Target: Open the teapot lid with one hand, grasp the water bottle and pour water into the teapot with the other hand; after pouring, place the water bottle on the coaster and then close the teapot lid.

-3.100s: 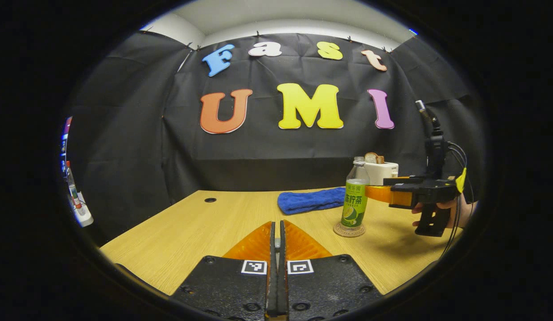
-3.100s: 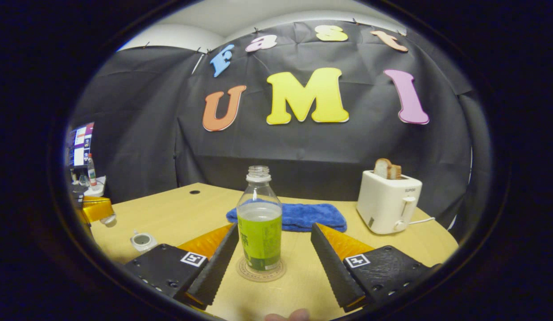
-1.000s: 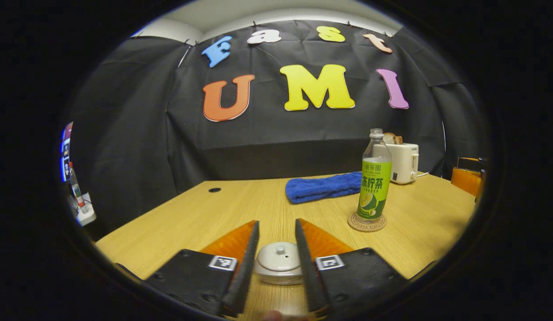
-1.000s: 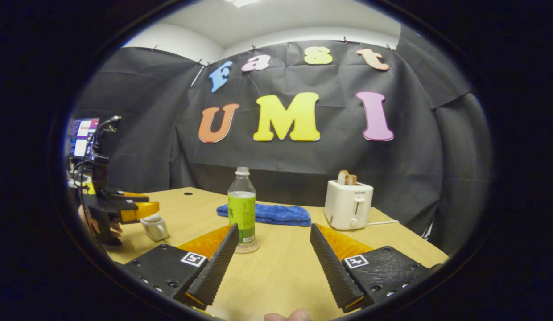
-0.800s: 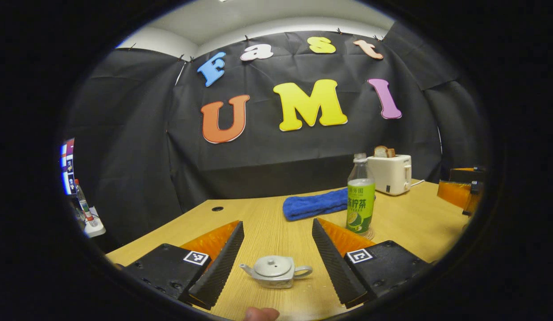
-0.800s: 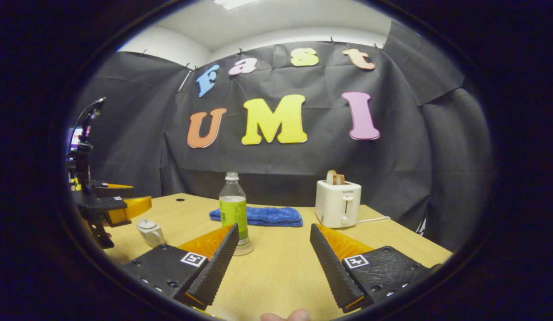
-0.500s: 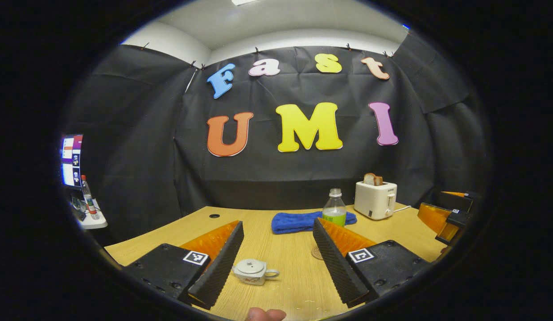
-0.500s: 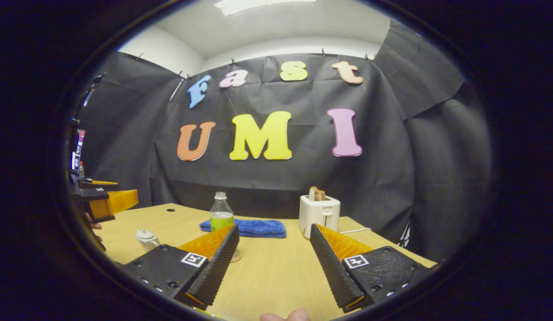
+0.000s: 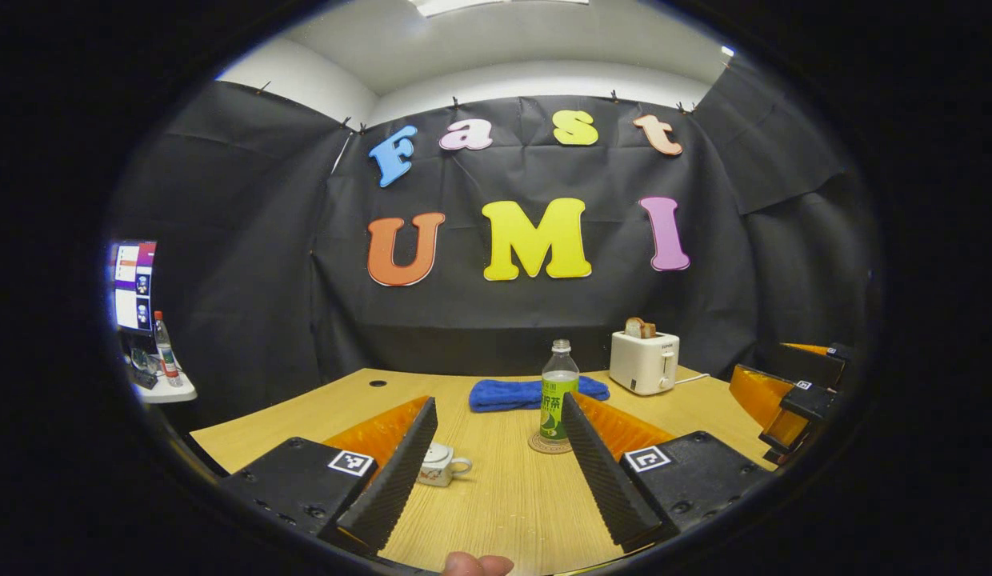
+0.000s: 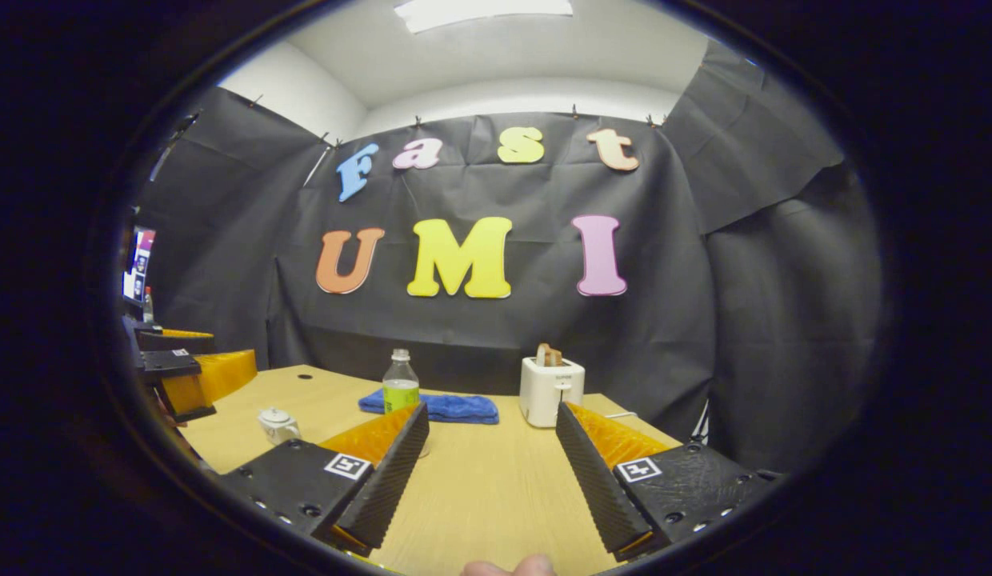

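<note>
In the left gripper view, the left gripper (image 9: 496, 448) hangs above the wooden table (image 9: 504, 504) with its fingers spread wide and nothing between them; the white teapot (image 9: 438, 465), lid on, sits on the table near its left finger. The water bottle (image 9: 556, 404) stands upright on the round coaster (image 9: 544, 445), in front of a blue towel (image 9: 504, 394) and near a white toaster (image 9: 644, 362). In the right gripper view, the right gripper (image 10: 492, 456) is likewise wide open and holds nothing.

Desk (image 9: 504, 496): pale wood-grain, matt. Teapot (image 9: 438, 466): glazed white ceramic, glossy. Water bottle (image 9: 557, 394): clear plastic, glossy label. Towel (image 9: 504, 394): blue terry cloth. Toaster (image 9: 643, 362): smooth white plastic. Coaster (image 9: 544, 445): looks like cork.
</note>
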### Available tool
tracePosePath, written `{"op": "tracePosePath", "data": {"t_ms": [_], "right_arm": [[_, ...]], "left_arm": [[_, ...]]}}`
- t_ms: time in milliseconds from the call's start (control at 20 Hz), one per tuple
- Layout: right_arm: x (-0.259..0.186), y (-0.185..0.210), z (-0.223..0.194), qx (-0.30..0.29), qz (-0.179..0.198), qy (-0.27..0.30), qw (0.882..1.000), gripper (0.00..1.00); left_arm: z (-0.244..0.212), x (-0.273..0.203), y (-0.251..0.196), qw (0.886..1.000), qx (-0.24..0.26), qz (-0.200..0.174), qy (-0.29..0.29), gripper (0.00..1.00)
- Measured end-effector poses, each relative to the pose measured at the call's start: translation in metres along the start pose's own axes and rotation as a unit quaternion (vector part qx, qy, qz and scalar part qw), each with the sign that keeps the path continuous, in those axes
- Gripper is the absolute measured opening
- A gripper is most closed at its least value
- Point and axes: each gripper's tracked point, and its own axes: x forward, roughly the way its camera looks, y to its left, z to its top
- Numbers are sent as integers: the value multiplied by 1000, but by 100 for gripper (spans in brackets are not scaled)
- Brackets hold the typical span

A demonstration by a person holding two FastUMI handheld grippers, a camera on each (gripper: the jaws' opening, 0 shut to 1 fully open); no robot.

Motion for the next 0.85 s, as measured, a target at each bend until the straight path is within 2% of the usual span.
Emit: {"op": "tracePosePath", "data": {"t_ms": [100, 150, 300, 700, 750, 850], "right_arm": [[0, -1, -1, -3, -7, 4, 1000, 92], [0, 2, -1, 0, -7, 6, 1000, 96], [4, 6, -2, 2, -11, 9, 1000, 95], [8, 32, 0, -6, 9, 4, 1000, 95], [9, 33, 0, -6, 10, 5, 1000, 99], [10, 33, 0, -4, 10, 6, 1000, 95]], "left_arm": [[1, 0, -3, 1000, -6, -7, -3, 97], [0, -1, -3, 1000, -1, -8, -1, 97], [-1, 1, 5, 1000, 0, -8, -3, 97], [-1, 1, 18, 1000, -2, -1, -3, 97], [0, 1, 18, 1000, -3, 0, -3, 98], [1, 0, 20, 1000, -5, 1, -5, 97]]}}
